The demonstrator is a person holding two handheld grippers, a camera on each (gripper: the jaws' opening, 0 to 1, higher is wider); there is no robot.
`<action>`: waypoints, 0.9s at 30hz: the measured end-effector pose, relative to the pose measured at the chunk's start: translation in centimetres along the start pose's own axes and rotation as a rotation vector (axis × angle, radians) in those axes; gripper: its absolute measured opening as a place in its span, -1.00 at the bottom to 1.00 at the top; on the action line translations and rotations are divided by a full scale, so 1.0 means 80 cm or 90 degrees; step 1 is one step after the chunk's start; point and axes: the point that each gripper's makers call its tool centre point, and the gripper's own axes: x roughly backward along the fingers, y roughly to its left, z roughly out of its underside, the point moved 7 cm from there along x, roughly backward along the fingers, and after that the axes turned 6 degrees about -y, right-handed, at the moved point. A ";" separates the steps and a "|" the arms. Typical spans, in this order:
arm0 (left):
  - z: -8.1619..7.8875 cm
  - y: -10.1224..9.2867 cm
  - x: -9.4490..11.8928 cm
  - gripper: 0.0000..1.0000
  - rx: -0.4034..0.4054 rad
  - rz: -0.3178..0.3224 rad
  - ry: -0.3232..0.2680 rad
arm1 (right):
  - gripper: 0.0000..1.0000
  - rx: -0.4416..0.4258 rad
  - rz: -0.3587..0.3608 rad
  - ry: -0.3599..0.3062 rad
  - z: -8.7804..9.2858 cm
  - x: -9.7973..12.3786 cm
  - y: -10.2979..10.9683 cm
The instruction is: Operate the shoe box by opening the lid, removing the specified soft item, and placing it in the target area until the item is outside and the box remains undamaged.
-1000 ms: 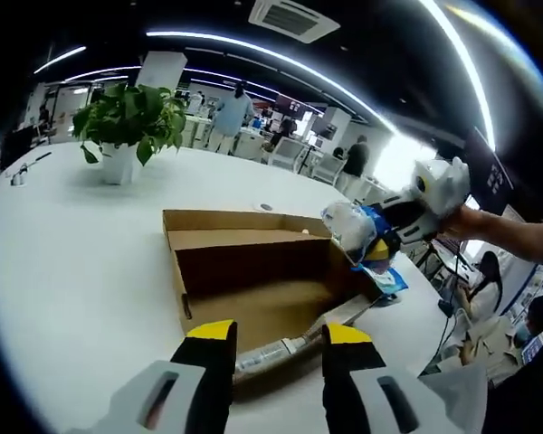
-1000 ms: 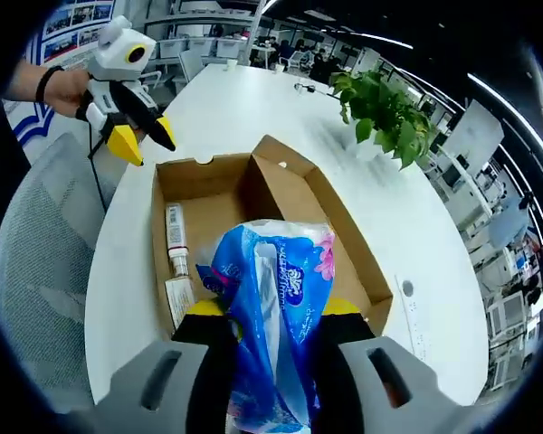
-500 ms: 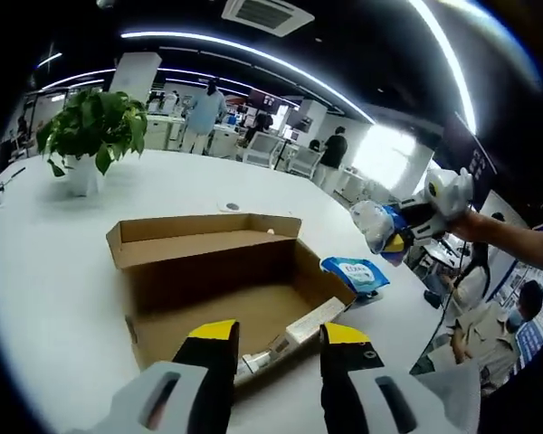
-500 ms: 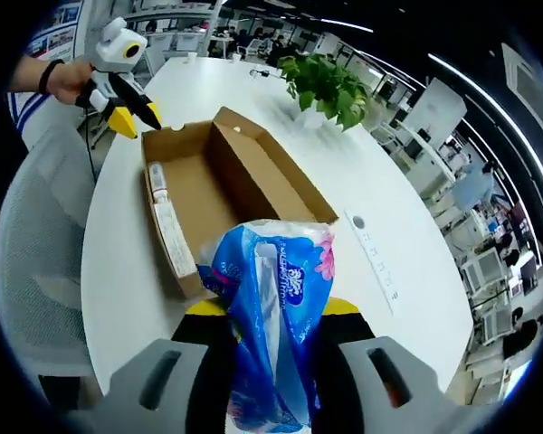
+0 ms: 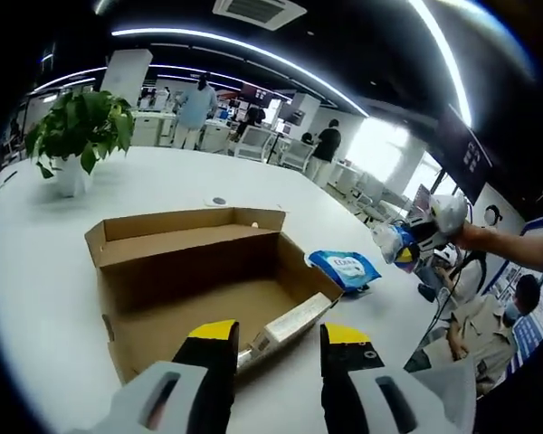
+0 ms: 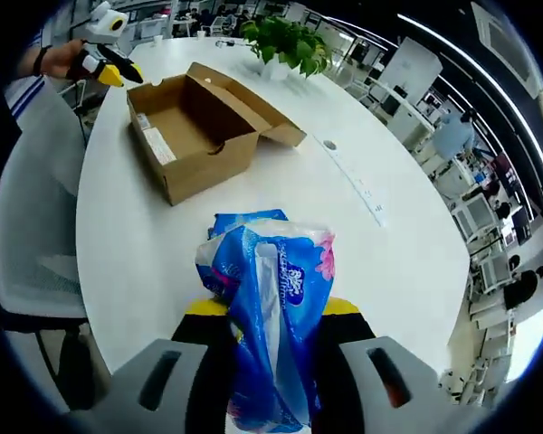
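Tissue pack point(image 6: 273, 307) clamped in right hand-held gripper point(image 6: 264, 312), shoe box point(image 6: 192, 127) open

left gripper view: sits low and close at the near edge of the open shoe box point(image 5: 199, 280), facing across the desk point(image 5: 36, 271) toward the plant point(image 5: 77, 127) at 10 o'clock and the right gripper point(image 5: 416, 240) at 3 o'clock.
right gripper view: high and well back, facing down over the desk point(image 6: 362, 244); box point(image 6: 195, 127) at 11 o'clock, left gripper point(image 6: 104, 59) beyond it.
shared: box, desk, plant point(image 6: 285, 41), seen from roughly opposite ends.
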 end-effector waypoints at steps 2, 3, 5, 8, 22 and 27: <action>0.001 -0.002 0.000 -0.28 -0.001 -0.002 0.003 | -0.42 -0.001 0.001 0.014 0.018 0.004 -0.001; 0.001 -0.002 0.000 -0.27 -0.003 -0.005 0.007 | -0.42 -0.001 0.002 0.022 0.027 0.006 -0.002; 0.003 -0.004 0.001 -0.26 -0.004 -0.008 0.007 | -0.42 -0.003 0.003 0.028 0.036 0.008 -0.003; 0.005 -0.008 0.001 -0.26 0.000 -0.011 0.006 | -0.42 -0.017 0.008 0.039 0.056 0.012 -0.007; 0.007 -0.007 0.004 -0.26 0.004 -0.030 0.005 | -0.42 -0.015 -0.004 0.078 0.106 0.004 -0.023; 0.007 -0.004 0.012 -0.26 0.004 -0.045 0.003 | -0.41 0.006 -0.016 0.097 0.115 -0.009 -0.033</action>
